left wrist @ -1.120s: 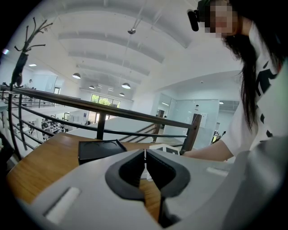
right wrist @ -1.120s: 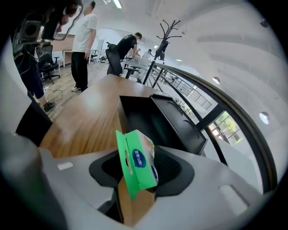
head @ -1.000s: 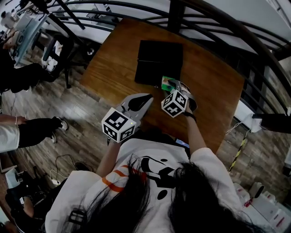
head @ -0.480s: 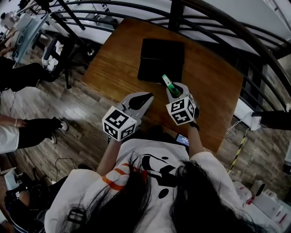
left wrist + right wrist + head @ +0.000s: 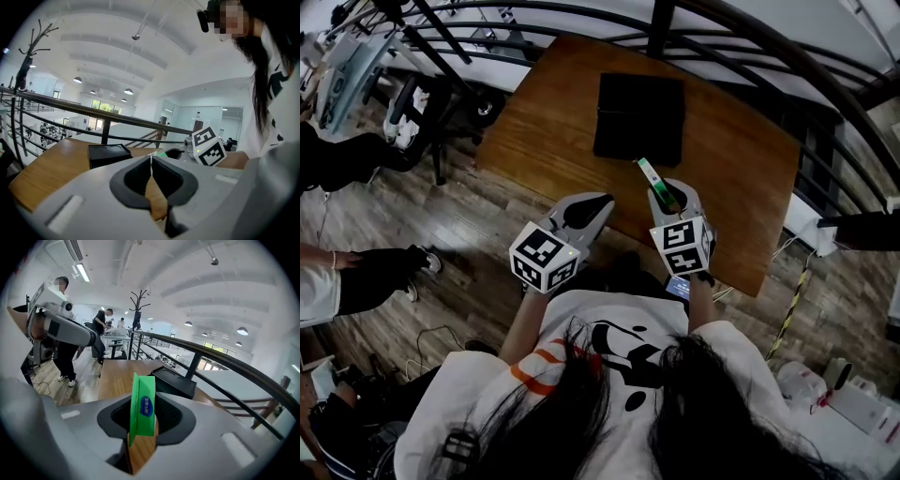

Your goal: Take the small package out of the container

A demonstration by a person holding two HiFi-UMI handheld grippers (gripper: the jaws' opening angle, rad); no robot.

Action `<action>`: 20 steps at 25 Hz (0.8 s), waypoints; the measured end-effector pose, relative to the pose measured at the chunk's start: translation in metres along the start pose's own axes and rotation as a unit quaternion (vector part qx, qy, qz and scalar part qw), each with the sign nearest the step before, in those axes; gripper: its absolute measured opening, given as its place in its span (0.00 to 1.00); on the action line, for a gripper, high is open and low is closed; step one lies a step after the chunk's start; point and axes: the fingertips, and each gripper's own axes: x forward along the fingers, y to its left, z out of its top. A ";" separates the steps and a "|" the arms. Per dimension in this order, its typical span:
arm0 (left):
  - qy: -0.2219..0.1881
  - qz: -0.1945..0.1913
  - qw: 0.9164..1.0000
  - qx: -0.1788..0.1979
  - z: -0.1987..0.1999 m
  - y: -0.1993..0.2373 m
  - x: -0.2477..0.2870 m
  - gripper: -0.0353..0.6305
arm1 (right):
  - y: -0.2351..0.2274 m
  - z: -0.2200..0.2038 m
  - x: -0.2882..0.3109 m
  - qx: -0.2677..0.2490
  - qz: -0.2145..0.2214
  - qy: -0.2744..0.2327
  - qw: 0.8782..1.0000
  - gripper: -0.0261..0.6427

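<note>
The small green package (image 5: 143,410) with a blue oval label stands on edge between the jaws of my right gripper (image 5: 143,416), which is shut on it. In the head view the package (image 5: 652,178) sticks out ahead of the right gripper (image 5: 661,190), held above the wooden table (image 5: 553,112), nearer me than the black container (image 5: 638,117). The container (image 5: 176,379) lies flat on the table. My left gripper (image 5: 595,202) hangs at the table's near edge, shut and empty; its jaws (image 5: 151,161) meet with nothing between them.
A black metal railing (image 5: 750,42) curves round the table's far side. The table's near edge drops to a wood floor (image 5: 441,234). People (image 5: 101,329) stand at workbenches in the distance. A coat stand (image 5: 138,305) rises behind the railing.
My right gripper has pulled back from the container toward me with the green package in it, which now tilts up on edge. The left gripper has stayed put.
</note>
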 end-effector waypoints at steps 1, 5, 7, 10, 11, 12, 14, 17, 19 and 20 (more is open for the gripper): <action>-0.001 -0.001 1.000 0.000 0.000 0.001 -0.006 0.05 | 0.006 0.002 -0.004 0.003 -0.002 -0.001 1.000 0.22; -0.001 -0.011 1.000 0.002 -0.002 0.013 -0.033 0.05 | 0.034 0.016 -0.009 0.021 -0.007 -0.004 1.000 0.22; -0.002 -0.017 1.000 0.004 -0.005 0.011 -0.046 0.05 | 0.047 0.018 -0.018 0.030 -0.010 -0.007 0.999 0.22; -0.003 -0.026 1.000 0.008 -0.011 0.003 -0.066 0.05 | 0.066 0.021 -0.033 0.037 -0.018 -0.012 0.999 0.22; -0.003 -0.029 1.000 0.009 -0.012 0.005 -0.074 0.05 | 0.074 0.025 -0.034 0.038 -0.021 -0.012 0.999 0.22; -0.003 -0.033 0.999 0.009 -0.014 0.009 -0.081 0.05 | 0.082 0.030 -0.034 0.040 -0.025 -0.013 0.999 0.22; -0.004 -0.041 0.999 0.012 -0.018 0.007 -0.093 0.05 | 0.095 0.033 -0.041 0.043 -0.032 -0.015 0.998 0.22; -0.003 -0.050 0.999 0.017 -0.027 -0.018 -0.104 0.05 | 0.109 0.021 -0.068 0.050 -0.041 -0.020 0.998 0.22; -0.002 -0.057 0.998 0.019 -0.032 -0.034 -0.114 0.05 | 0.120 0.015 -0.086 0.054 -0.047 -0.021 0.997 0.22; -0.002 -0.060 0.998 0.019 -0.035 -0.041 -0.119 0.05 | 0.126 0.012 -0.094 0.057 -0.050 -0.021 0.997 0.22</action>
